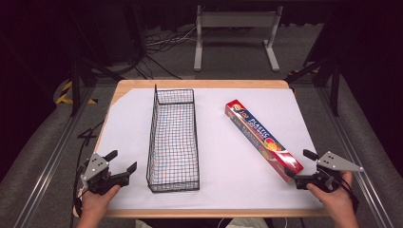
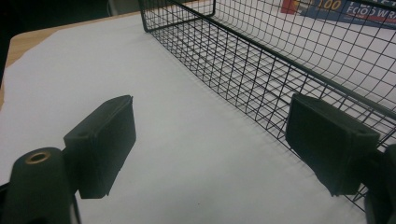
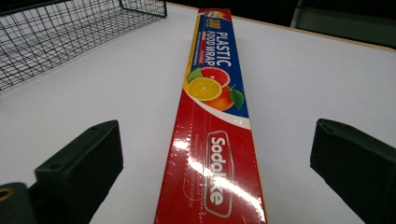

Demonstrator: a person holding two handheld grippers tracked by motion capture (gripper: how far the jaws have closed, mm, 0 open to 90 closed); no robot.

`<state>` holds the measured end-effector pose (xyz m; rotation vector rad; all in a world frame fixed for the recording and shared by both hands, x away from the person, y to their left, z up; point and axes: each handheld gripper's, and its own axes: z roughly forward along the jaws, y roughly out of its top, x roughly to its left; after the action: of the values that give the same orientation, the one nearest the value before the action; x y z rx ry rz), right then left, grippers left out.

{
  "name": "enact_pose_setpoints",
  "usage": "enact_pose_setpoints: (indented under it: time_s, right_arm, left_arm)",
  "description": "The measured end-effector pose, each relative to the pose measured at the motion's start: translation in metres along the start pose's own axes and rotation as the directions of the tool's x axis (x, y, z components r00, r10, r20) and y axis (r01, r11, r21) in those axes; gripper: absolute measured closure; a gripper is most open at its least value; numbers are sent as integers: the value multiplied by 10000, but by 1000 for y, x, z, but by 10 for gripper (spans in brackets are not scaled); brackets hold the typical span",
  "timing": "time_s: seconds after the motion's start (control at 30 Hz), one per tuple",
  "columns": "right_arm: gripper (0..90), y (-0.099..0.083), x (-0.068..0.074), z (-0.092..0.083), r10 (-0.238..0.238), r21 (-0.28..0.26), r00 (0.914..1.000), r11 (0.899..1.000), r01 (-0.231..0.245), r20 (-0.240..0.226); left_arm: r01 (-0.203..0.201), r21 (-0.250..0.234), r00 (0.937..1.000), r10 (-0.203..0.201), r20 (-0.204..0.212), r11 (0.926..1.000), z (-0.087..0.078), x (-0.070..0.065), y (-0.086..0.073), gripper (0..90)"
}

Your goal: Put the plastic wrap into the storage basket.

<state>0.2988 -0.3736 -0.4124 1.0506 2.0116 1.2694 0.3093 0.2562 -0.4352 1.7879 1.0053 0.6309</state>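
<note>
Plastic wrap box (image 1: 264, 140) lies flat on the white sheet (image 1: 228, 171), right half of table, diagonal: far end toward centre, near end at the right near corner. Long, thin, glossy carton, "PLASTIC FOOD WRAP" readable in right gripper view (image 3: 217, 140).

R gripper (image 1: 304, 167) sits right at the box's near end, jaws wide apart, one either side of the carton in its own view, pads not touching it yet. So: lined up on the box end, nothing gripped.

Wire basket (image 1: 173, 140) left of the box, well apart from it, long axis near-to-far, nothing in it.

L gripper (image 1: 122, 161) at the near left, just beside basket's near left wall, jaws apart, nothing between them but bare sheet (image 2: 187, 154).

Step imo: approach/pre-grasp on the box; basket looks like the destination.

Next: push R fwd a bit so pads overlap the carton sides, close across the narrow width, lift. Gripping at the end means a long lever, box will likely droop/yaw. L could steady the basket or take the far end. Needs turning parallel to basket to fit
</note>
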Motion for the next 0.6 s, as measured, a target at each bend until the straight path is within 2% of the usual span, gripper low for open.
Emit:
enact_pose_setpoints:
  time_s: [0.2,0.43,0.53,0.6]
  right_arm:
    - [37,0,-2,-1,72,-245,9999,9997,-69,108]
    - [39,-3,-6,-1,171,-182,9997,9997,-167,196]
    - [41,-2,-5,-2,200,-212,9997,9996,-197,135]
    - [46,0,-5,-2,270,-282,9996,9992,-272,-93]
  left_arm:
    - [65,-64,10000,-65,20,10000,-2,0,0,170]
    - [56,-107,10000,-56,-4,9999,-3,0,1,170]
    - [-8,-84,10000,8,18,10000,-2,-1,1,170]
    - [31,-15,10000,-31,-59,10000,-2,-1,1,170]
